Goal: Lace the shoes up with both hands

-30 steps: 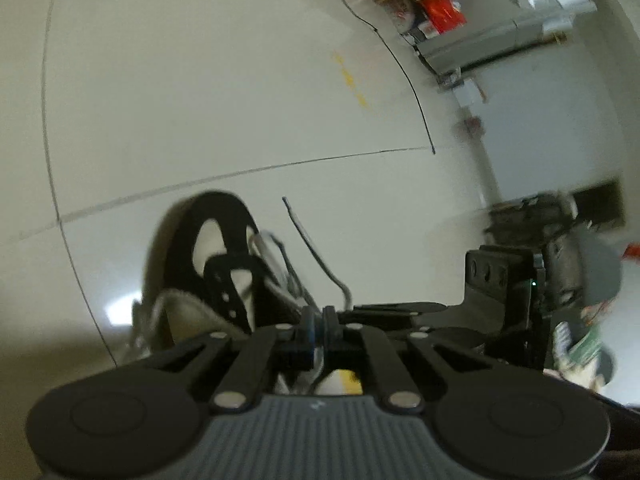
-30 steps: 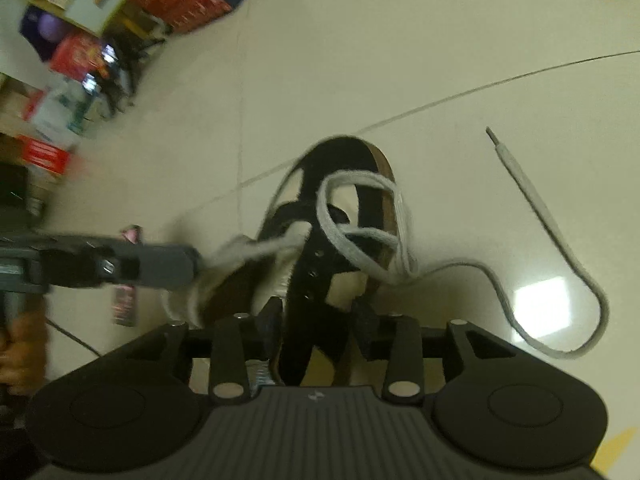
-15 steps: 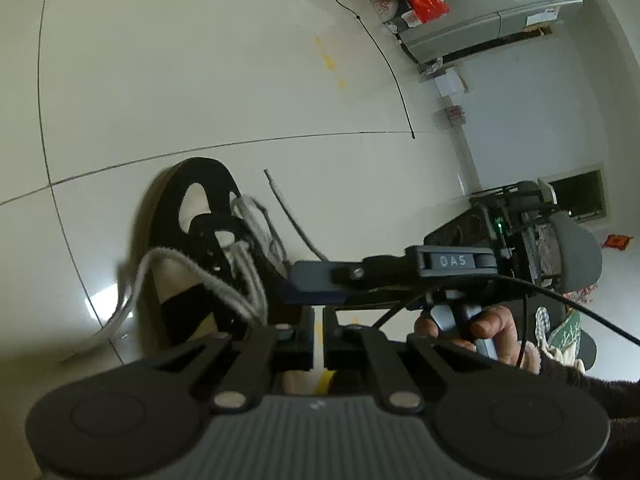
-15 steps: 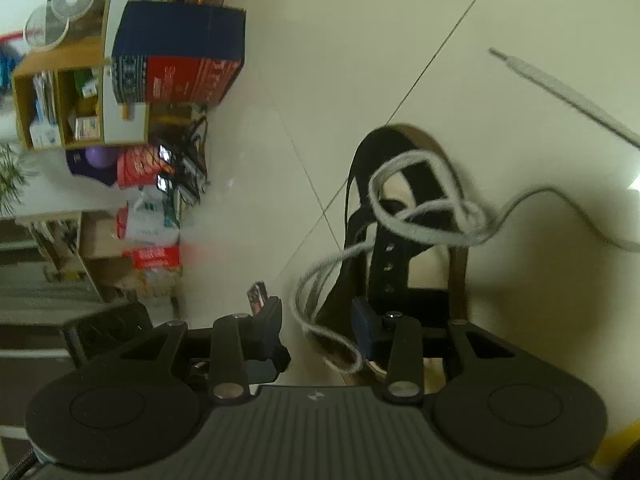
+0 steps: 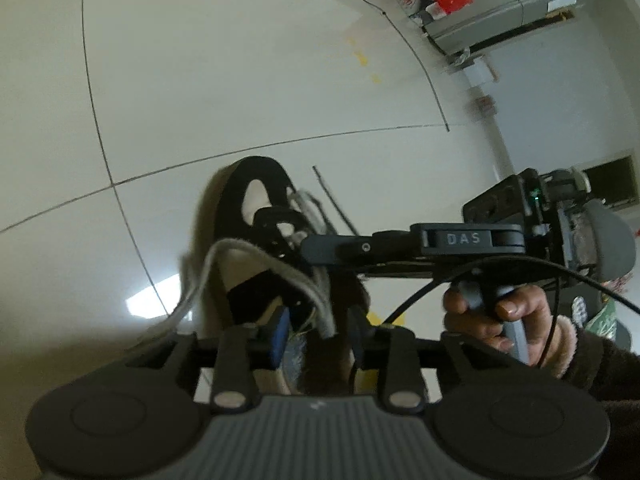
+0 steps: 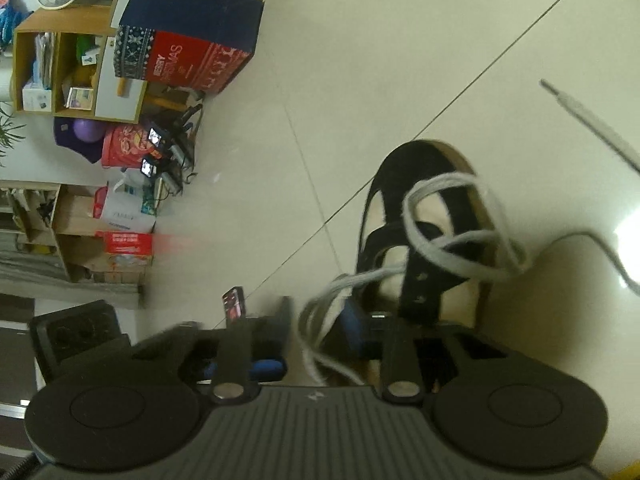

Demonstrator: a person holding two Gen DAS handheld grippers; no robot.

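A black and cream shoe (image 5: 256,200) stands on the pale floor, toe pointing away, also in the right wrist view (image 6: 420,168). Its grey lace (image 5: 256,256) arches loosely over the tongue and loops above the eyelets (image 6: 452,240). My left gripper (image 5: 318,334) is opening. The lace's end hangs between its fingers with a gap on each side. My right gripper (image 6: 318,320) is closing on a bunch of lace strands that fills the space between its pads. Seen from the side, it reaches across the shoe (image 5: 320,248). The other lace end (image 6: 588,120) lies free on the floor.
A person's hand (image 5: 492,312) grips the right gripper's handle. A blue and red box (image 6: 188,48), a wooden shelf (image 6: 72,72) and piled cartons stand far left. A thin black cable (image 5: 412,52) crosses the floor toward a grey cabinet (image 5: 500,20).
The left jaws, shut on the lace before, have parted. The right jaws have narrowed from wide open onto the lace strands, and the right gripper has rolled and come in over the shoe.
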